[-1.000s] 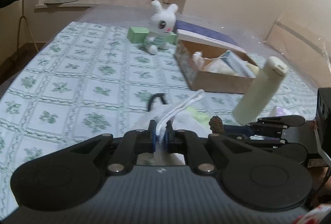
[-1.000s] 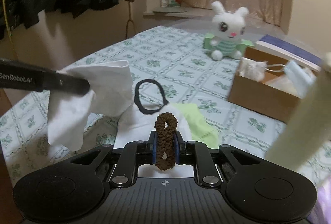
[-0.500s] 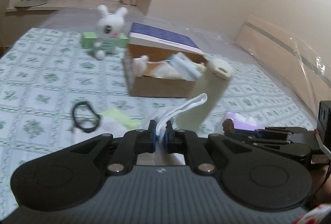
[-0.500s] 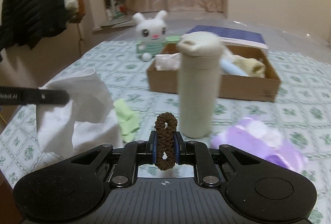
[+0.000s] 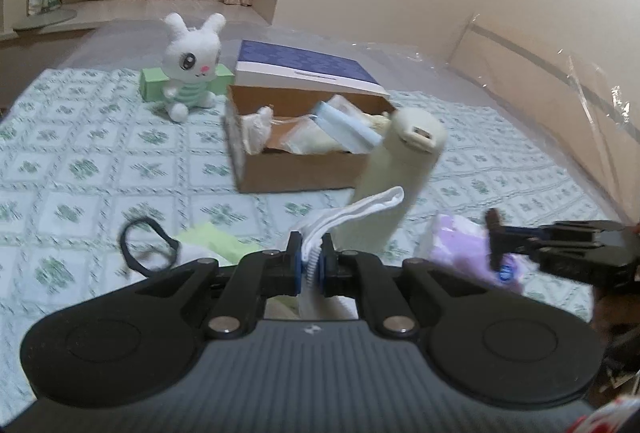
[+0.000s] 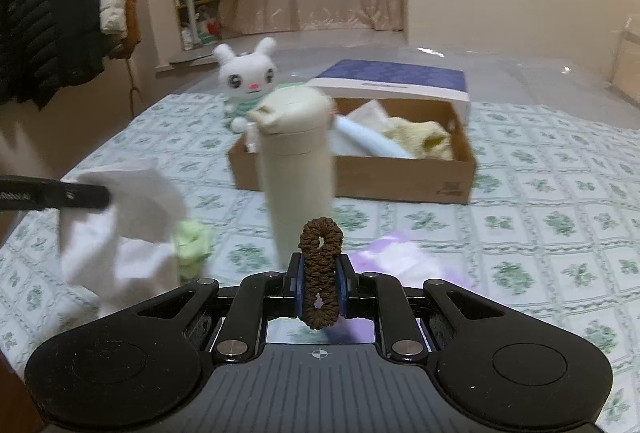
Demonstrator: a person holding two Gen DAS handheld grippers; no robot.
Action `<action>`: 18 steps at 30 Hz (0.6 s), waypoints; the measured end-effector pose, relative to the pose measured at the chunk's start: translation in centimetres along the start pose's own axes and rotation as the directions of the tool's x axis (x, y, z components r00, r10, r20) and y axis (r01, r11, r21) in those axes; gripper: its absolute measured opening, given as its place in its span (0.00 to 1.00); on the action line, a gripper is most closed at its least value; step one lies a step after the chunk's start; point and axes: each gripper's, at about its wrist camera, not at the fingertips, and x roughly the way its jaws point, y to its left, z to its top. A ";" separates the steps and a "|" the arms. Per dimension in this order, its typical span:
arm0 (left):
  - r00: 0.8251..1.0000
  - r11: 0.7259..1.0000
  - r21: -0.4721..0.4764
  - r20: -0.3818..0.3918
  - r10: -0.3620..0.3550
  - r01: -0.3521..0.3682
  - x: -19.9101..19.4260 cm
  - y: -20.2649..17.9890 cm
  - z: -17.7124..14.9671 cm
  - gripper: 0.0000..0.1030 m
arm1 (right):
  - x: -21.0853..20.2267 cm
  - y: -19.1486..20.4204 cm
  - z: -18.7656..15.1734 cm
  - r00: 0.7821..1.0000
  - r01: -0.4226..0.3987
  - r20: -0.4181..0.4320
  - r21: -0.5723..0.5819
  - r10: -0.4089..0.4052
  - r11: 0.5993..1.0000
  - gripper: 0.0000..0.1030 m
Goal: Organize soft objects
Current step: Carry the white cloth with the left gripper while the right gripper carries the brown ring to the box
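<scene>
My left gripper [image 5: 310, 267] is shut on a white cloth [image 5: 352, 213], which hangs from it above the bed; the cloth also shows in the right wrist view [image 6: 120, 217]. My right gripper [image 6: 320, 273] is shut on a brown scrunchie [image 6: 320, 265] held upright. An open cardboard box [image 6: 360, 173] with several soft items inside stands beyond; it also shows in the left wrist view [image 5: 296, 169]. A lime green cloth [image 6: 192, 245], a black hair band [image 5: 148, 245] and a purple packet [image 5: 468, 249] lie on the bedspread.
A cream bottle [image 6: 296, 169] stands upright between the grippers and the box. A white plush bunny [image 5: 192, 69] sits by a green box [image 5: 154, 85] at the back. A blue-covered lid [image 6: 392, 79] rests behind the cardboard box. Jackets [image 6: 52, 17] hang at left.
Both grippers have swung right to face the box and bottle, keeping their holds. The cloth moved along with the left gripper.
</scene>
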 end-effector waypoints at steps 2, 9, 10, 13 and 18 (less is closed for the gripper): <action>1.000 1.000 0.017 0.001 0.019 -0.019 0.2 0.7 0.8 0.06 | -0.1 -1.4 0.3 1.000 0.015 0.001 0.014 -0.015 1.000 0.16; 1.000 0.999 0.043 -0.005 0.022 -0.022 2.4 2.6 4.0 0.06 | 0.7 -5.5 2.1 0.999 0.032 0.001 0.038 -0.032 0.999 0.16; 1.000 0.999 0.048 -0.006 0.023 -0.022 2.8 2.6 4.3 0.06 | 0.9 -5.9 2.5 1.000 0.030 0.001 0.036 -0.031 0.999 0.16; 1.000 0.998 0.057 -0.009 0.007 -0.007 4.0 2.6 5.5 0.06 | 1.7 -7.1 3.6 1.000 0.008 -0.003 0.044 -0.008 0.999 0.16; 0.999 0.997 0.063 -0.011 -0.031 0.032 6.2 2.3 8.2 0.06 | 3.1 -8.8 6.1 0.998 -0.059 -0.009 0.036 0.059 0.998 0.16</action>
